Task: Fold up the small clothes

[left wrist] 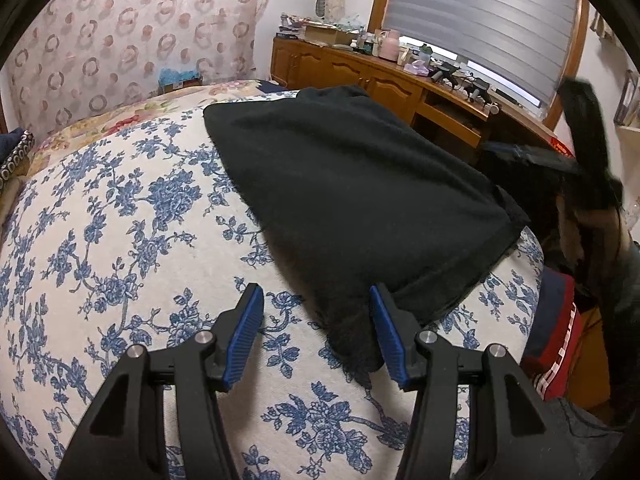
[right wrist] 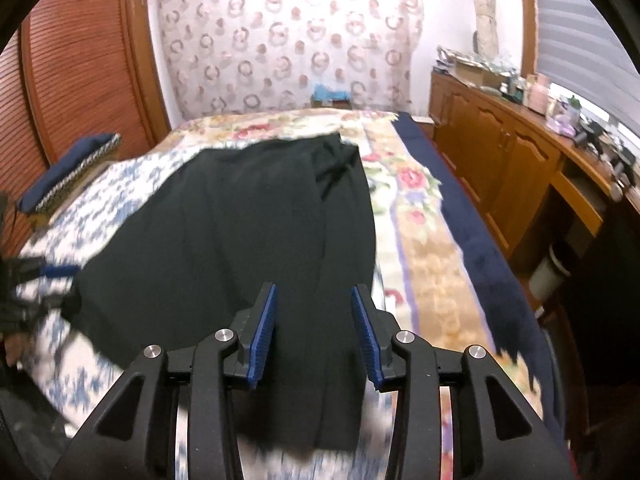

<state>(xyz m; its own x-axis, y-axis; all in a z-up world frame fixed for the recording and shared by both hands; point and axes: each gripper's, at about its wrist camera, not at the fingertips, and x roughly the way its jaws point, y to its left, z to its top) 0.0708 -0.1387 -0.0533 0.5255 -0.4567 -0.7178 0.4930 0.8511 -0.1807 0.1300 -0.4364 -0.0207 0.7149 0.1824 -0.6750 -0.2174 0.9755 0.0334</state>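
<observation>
A black garment [left wrist: 360,200] lies spread on the bed's blue-and-white floral cover [left wrist: 120,240]. My left gripper [left wrist: 316,296] is open, with a corner of the garment lying between its blue pads, close to the right pad. The right gripper shows at the right of the left wrist view [left wrist: 580,152], raised and blurred. In the right wrist view the garment [right wrist: 240,240] runs lengthwise away from me, and my right gripper [right wrist: 314,294] is open just above its near end. The left gripper [right wrist: 48,276] shows blurred at the garment's left edge.
A wooden sideboard [right wrist: 500,152] with clutter runs along the right of the bed under a window with blinds [left wrist: 480,20]. A wooden wardrobe [right wrist: 80,80] stands left. A navy cushion [right wrist: 68,172] lies at the bed's left. A pink-flowered blanket [right wrist: 420,220] covers the right side.
</observation>
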